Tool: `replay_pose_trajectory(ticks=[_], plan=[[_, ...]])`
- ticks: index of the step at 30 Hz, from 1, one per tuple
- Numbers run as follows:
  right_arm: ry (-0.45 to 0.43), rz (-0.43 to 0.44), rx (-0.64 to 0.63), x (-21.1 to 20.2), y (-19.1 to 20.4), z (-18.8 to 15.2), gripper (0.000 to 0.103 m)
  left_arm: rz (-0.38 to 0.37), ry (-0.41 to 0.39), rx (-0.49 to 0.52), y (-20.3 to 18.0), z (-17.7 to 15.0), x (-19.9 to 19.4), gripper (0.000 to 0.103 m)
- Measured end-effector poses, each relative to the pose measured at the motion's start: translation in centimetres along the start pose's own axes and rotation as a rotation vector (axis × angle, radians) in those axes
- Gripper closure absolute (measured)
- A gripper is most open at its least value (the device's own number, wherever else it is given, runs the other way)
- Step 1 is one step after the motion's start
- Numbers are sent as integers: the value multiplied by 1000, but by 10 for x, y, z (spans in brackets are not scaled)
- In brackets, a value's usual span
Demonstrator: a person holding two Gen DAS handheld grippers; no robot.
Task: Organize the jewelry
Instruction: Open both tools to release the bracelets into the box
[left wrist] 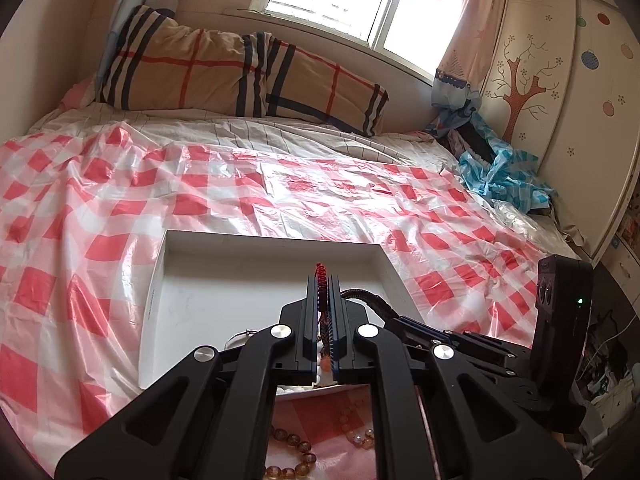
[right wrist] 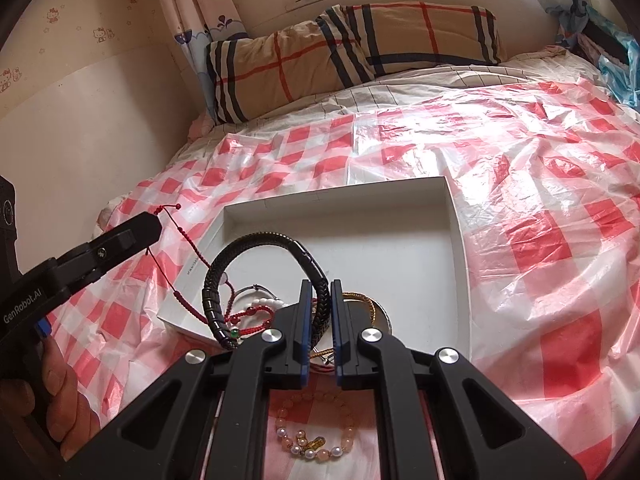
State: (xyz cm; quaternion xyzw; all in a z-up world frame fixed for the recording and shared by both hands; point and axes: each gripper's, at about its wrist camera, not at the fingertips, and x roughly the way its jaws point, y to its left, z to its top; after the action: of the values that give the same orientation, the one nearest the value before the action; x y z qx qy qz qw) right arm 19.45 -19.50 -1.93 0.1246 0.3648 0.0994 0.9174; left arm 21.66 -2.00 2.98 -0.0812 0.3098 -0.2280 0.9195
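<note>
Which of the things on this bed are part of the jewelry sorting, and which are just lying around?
Part of the job:
- white box
- red cord bracelet in left gripper
- black braided bracelet in right gripper
- peach bead bracelet
- amber bead bracelet

Lying about:
- plaid pillow
- blue plastic bag

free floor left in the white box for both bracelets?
Yes: the white box is bare across its far half and right side, up to the back wall. Crowded only at the near-left corner, where the beaded and cord bracelets pile beside the gold bangle.

Both wrist views close, downward; share tray [left wrist: 160, 280].
</note>
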Motion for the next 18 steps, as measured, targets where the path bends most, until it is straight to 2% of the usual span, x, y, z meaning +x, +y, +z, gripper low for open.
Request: replay_pose_trajectory(ticks=[3,4,5,6,10,18], plan=[[33,-22,-2,16,-4,1,90,21,47,-23,11,-3,19,98],[37,-27,2,18,-5,0,87,31,58,-26,14,-5,23,97],[32,-32,6,18,-7,0,78,41,65,-30,17,-6,25,96],[25,-36,6,15,-7,-1,76,45,69,-36,19,-8,26,91],[14,-35,7,4,-8,-4,76,65,76,-69,29,-15,26,71],[38,-20,-2,-27,-4,-25,76,107,93,-119,46,-30,10,62]])
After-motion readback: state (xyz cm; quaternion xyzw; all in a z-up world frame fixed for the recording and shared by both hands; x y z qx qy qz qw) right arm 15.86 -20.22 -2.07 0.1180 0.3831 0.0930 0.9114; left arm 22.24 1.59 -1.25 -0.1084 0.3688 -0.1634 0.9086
